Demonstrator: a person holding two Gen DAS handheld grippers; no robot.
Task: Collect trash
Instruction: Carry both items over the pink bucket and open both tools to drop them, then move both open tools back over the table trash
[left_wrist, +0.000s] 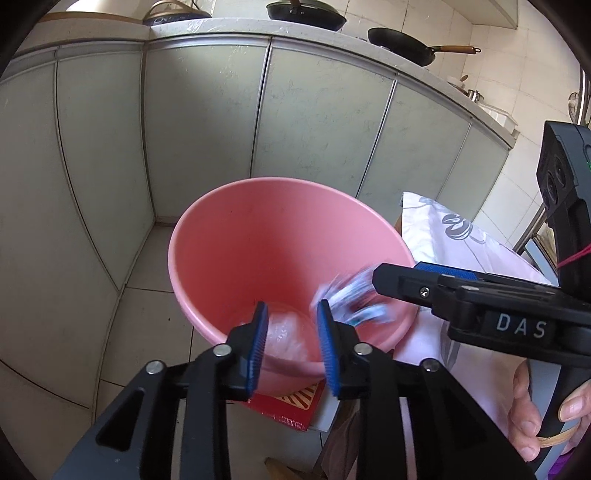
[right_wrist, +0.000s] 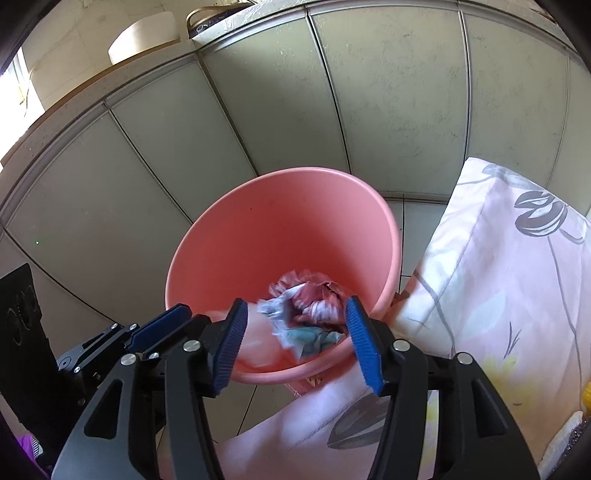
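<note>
A pink bucket (left_wrist: 277, 236) (right_wrist: 295, 229) stands on the floor below both grippers. My left gripper (left_wrist: 292, 306) (right_wrist: 192, 314) is open over its near rim, with nothing between the pads. Beyond them, crumpled clear plastic (left_wrist: 284, 332) lies at the bottom of the bucket. My right gripper (right_wrist: 297, 302) (left_wrist: 395, 271) is open over the bucket's right side. A crumpled white, red and teal wrapper (right_wrist: 310, 314) (left_wrist: 347, 299) shows blurred between and below its pads, clear of the left pad and over the bucket's inside.
Grey cabinet doors (left_wrist: 203, 129) stand behind the bucket, with pans (left_wrist: 402, 44) on the counter above. A floral cloth-covered surface (right_wrist: 498, 277) adjoins the bucket on the right. A red flat box (left_wrist: 288, 410) lies under the bucket's near edge. A hand (left_wrist: 528, 417) holds the right gripper.
</note>
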